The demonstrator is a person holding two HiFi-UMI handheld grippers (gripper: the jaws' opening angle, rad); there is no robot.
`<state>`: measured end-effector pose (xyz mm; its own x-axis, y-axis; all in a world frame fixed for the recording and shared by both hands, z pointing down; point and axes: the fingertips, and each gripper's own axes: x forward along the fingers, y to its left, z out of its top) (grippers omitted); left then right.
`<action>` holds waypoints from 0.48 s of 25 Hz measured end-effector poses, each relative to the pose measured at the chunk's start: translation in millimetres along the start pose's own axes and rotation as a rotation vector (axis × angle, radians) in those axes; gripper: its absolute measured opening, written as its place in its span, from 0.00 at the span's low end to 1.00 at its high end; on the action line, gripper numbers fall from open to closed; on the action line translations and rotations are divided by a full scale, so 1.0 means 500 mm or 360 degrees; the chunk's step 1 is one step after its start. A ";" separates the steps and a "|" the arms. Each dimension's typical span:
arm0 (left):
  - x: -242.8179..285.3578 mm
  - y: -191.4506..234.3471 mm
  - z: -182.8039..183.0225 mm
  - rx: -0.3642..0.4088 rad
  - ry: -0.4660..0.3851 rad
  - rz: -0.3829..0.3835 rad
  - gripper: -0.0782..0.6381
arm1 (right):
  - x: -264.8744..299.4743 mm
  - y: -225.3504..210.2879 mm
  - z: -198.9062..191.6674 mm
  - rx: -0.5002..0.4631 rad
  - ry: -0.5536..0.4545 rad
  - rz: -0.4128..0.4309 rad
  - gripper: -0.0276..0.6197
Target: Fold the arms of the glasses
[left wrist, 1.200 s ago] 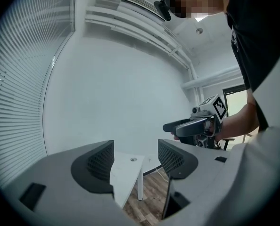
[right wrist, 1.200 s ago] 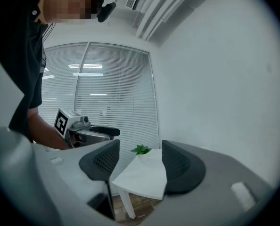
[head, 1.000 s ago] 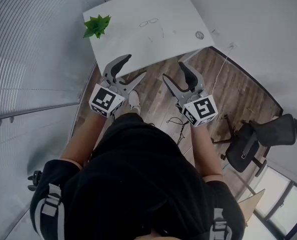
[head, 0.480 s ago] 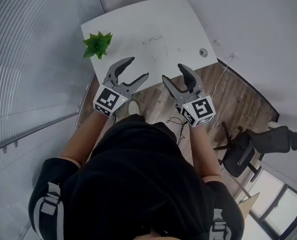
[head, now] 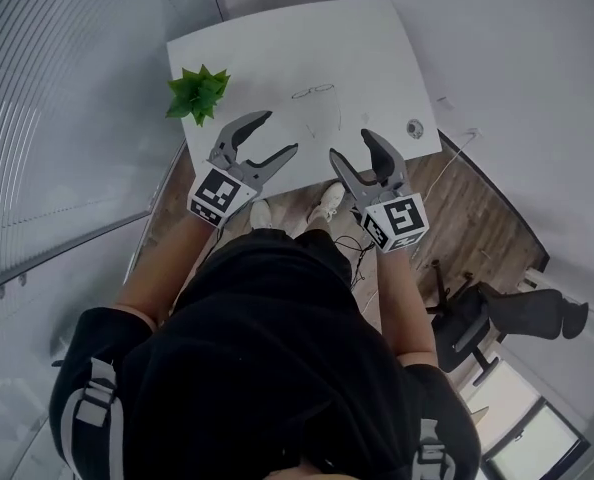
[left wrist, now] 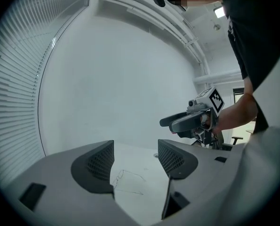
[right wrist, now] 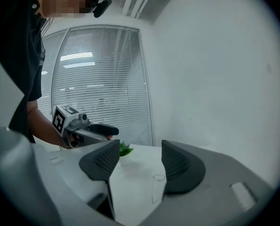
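Left gripper [left wrist: 135, 160] fingers [left wrist: 95, 166] apart; glasses [left wrist: 118, 176] on white table [left wrist: 149, 192] beyond gap; right gripper [left wrist: 170, 123] at right.

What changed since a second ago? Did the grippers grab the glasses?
Not yet. The left gripper and right gripper have moved forward, from over the floor to the table's near edge, closer to the glasses. Both stay open and empty. The glasses and the plant sit where they were.
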<state>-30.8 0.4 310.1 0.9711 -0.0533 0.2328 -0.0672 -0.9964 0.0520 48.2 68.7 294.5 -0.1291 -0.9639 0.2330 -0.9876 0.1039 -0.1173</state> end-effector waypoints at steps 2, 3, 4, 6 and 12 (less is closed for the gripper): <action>0.021 0.006 -0.006 -0.0006 0.0014 0.0039 0.51 | 0.012 -0.030 -0.013 0.0001 0.0017 0.0037 0.48; 0.030 0.008 -0.008 -0.0009 0.0020 0.0065 0.51 | 0.018 -0.044 -0.018 -0.0002 0.0025 0.0063 0.47; 0.039 0.011 -0.011 -0.0015 0.0026 0.0096 0.51 | 0.025 -0.057 -0.023 -0.0006 0.0033 0.0092 0.47; 0.057 0.016 -0.016 -0.0035 0.0043 0.0161 0.51 | 0.038 -0.081 -0.030 -0.0016 0.0052 0.0154 0.47; 0.122 0.022 -0.035 -0.0064 0.0117 0.0333 0.51 | 0.071 -0.168 -0.066 -0.0038 0.0129 0.0339 0.47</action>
<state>23.8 -12.8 342.1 0.9157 -0.2523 0.3128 -0.2762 -0.9605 0.0336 123.7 34.0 344.2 -0.3407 -0.8968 0.2824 -0.9390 0.3097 -0.1495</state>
